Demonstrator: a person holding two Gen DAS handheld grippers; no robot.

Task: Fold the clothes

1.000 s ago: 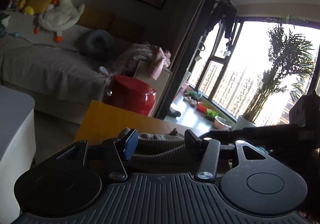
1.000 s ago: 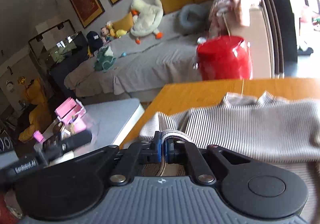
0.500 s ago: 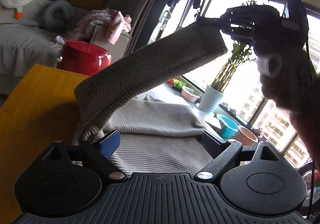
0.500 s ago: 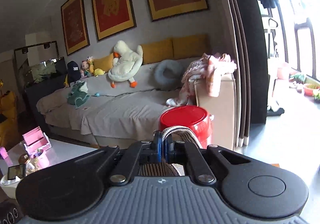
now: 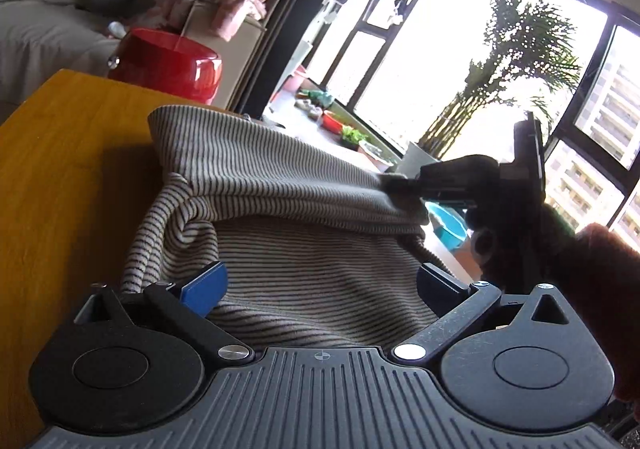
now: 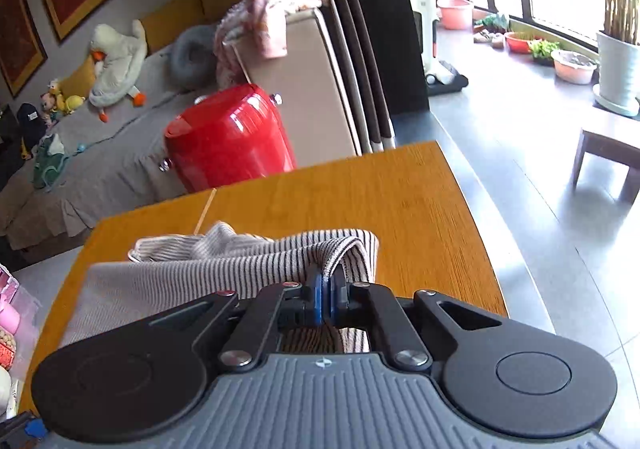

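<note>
left wrist view has the window glare washing out the far side, so the right gripper (image 5: 404, 185) shows only as a dark shape, clamped on a fold of the striped sweater (image 5: 288, 185) on the yellow table (image 5: 60, 153). the left gripper (image 5: 320, 281) has just spread wide, fabric lying loose between its jaws. right wrist view hides the pinched edge behind the blue pads (image 6: 318, 299). a red stool (image 6: 228, 141) stands just past the table.
</note>
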